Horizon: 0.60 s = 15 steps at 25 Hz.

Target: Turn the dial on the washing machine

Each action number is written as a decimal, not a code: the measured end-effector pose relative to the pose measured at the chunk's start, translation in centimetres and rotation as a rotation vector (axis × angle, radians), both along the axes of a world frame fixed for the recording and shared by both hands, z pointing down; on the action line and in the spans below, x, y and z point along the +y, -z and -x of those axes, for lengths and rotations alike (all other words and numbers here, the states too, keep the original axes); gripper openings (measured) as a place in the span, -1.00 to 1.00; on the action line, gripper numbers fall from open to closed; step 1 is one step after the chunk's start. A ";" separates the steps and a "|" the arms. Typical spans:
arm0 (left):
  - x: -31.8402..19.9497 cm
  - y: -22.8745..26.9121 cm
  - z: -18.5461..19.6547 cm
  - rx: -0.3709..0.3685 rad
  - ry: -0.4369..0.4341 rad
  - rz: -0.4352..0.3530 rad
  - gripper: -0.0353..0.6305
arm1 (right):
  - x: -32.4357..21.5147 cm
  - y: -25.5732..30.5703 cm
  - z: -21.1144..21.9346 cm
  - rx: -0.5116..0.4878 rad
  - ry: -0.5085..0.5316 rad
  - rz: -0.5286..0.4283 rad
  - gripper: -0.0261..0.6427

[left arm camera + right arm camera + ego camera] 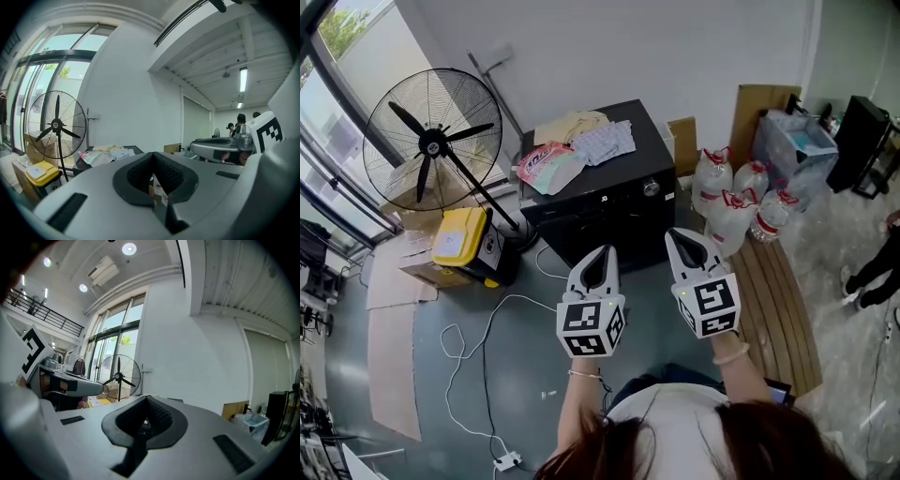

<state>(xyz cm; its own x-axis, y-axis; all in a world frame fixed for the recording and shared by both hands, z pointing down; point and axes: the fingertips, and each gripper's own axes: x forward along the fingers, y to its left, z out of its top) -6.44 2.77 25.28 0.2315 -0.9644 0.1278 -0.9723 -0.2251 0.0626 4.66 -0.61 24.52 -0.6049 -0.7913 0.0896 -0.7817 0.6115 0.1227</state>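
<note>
The black washing machine [600,178] stands on the floor ahead of me, with its silver dial [652,187] at the upper right of its front. Both grippers hover side by side in front of it, apart from it. My left gripper [599,250] is shut and empty, short of the machine's lower front. My right gripper [679,233] is shut and empty too, its tips below and slightly right of the dial. The left gripper view shows its jaws [153,154] closed, with the machine's top [133,149] beyond. The right gripper view shows closed jaws [147,398] with nothing between them.
Clothes and a pink pouch [572,141] lie on the machine. A standing fan [431,141] and a yellow box [461,234] are to its left. Water jugs [736,202] and a wooden bench [778,300] are on the right. A white cable [478,347] lies across the floor. A person [872,272] stands at the right edge.
</note>
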 end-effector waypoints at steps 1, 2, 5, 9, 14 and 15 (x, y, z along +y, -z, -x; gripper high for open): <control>-0.1 0.0 -0.1 0.001 -0.003 -0.001 -0.84 | 0.0 0.0 -0.1 -0.002 -0.001 0.000 -0.84; -0.1 0.0 -0.3 0.002 -0.006 -0.002 -0.84 | 0.0 0.0 -0.1 -0.004 -0.002 -0.001 -0.84; 0.0 0.1 -0.5 0.002 -0.015 -0.004 -0.84 | 0.2 -0.1 -0.3 -0.010 -0.006 0.000 -0.84; 0.1 0.3 -0.5 0.004 -0.022 -0.007 -0.84 | 0.2 -0.1 -0.3 -0.017 -0.012 0.004 -0.85; 0.4 0.5 -0.4 0.012 -0.019 -0.010 -0.84 | 0.5 0.1 -0.2 -0.019 -0.008 0.002 -0.84; 0.4 0.5 -0.4 0.013 -0.019 -0.011 -0.84 | 0.6 0.1 -0.1 -0.019 -0.008 0.001 -0.85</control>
<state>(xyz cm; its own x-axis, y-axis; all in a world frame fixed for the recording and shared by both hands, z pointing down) -6.06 3.15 24.77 0.2509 -0.9612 0.1144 -0.9671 -0.2437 0.0728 4.79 -0.02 24.39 -0.6004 -0.7958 0.0789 -0.7885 0.6056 0.1076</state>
